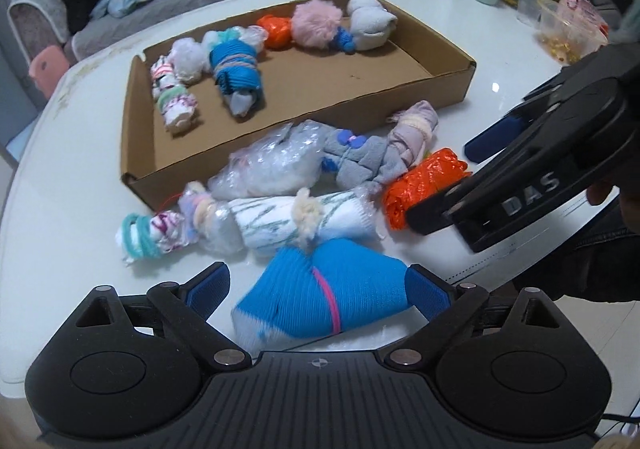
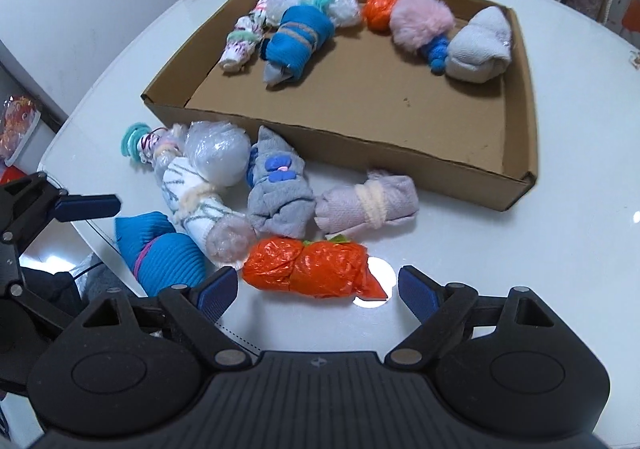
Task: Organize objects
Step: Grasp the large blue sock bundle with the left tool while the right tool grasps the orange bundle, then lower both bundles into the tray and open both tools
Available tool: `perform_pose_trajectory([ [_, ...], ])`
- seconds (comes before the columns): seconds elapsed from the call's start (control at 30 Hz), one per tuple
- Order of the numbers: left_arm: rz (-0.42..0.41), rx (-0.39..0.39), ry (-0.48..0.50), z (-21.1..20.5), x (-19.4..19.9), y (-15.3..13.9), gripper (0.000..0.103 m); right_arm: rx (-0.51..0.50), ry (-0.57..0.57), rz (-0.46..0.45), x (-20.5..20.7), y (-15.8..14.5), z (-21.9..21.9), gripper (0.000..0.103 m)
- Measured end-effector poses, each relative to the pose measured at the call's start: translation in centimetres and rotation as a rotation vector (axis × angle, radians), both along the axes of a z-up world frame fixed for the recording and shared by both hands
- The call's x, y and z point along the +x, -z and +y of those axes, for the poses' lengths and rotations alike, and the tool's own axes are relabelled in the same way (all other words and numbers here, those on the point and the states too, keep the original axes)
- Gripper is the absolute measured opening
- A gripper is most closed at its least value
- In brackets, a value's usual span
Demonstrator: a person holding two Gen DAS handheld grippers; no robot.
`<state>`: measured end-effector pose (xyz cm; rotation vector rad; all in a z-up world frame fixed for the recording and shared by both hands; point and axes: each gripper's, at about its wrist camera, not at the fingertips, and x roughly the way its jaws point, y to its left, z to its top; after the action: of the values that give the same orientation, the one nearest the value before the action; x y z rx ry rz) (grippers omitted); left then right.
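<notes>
Left wrist view: left gripper [image 1: 316, 289] stands wide over the blue sock roll [image 1: 320, 289], which lies on the white table [image 1: 500, 61] close to its near edge. One pad [image 1: 426, 289] looks to touch the roll's end, the other pad [image 1: 208, 289] is clear of it, so the tongs are released, nothing clamped

Right wrist view: right gripper [image 2: 318, 289] also released, straddling the orange plastic bundle [image 2: 312, 269] without pressing it

Cardboard tray [image 2: 400, 157] sits toward the far side of the table, several bundles already along its far wall. Waiting just outside its near wall, packed tight: grey sock roll [image 2: 280, 189], lilac roll [image 2: 368, 201], white striped roll [image 2: 192, 193], clear-wrapped bundle [image 2: 220, 157]

Risks, as judged:
- blue roll so near the table edge; a one-sided push from the touching pad could slide it off
- roll is soft and ribbed; a shallow pinch may squeeze it out or slip its pink band [image 1: 328, 301]
- orange film is slick and touches the lilac roll; lifting could drag a neighbour along
- both grippers work close together; a simultaneous carry to the tray could make them collide
</notes>
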<state>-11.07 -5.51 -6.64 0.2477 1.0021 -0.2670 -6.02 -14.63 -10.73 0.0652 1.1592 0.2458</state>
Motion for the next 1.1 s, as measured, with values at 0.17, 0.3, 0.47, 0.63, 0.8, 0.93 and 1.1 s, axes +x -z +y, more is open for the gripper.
perform_pose_trajectory([
  [0.17,0.008,-0.029,0.039,-0.3,0.2,0.4,0.087,-0.002,-0.015,0.033,-0.1,0.6,0.4,0.064],
  [0.3,0.009,-0.058,0.03,-0.1,0.2,0.5,0.08,0.007,-0.01,0.038,-0.2,0.7,0.3,0.059],
  [0.47,0.01,-0.057,0.032,-0.2,-0.1,-0.1,0.073,0.01,-0.013,0.047,-0.4,0.4,0.4,0.055],
  [0.63,0.021,-0.066,0.038,-0.1,-1.1,-2.2,0.072,0.02,-0.006,0.045,-1.3,-0.7,-1.0,0.054],
  [0.8,-0.03,-0.129,0.005,0.6,-0.4,-5.6,0.072,0.082,-0.003,-0.016,-1.5,-2.8,-2.4,0.054],
  [0.93,-0.088,-0.181,-0.07,1.6,2.9,-7.7,0.072,0.135,0.036,-0.127,-1.1,-5.3,-3.9,0.054],
  [1.1,-0.138,-0.222,-0.161,2.7,9.5,-8.2,0.073,0.116,0.073,-0.328,1.8,-8.4,-4.8,0.054],
])
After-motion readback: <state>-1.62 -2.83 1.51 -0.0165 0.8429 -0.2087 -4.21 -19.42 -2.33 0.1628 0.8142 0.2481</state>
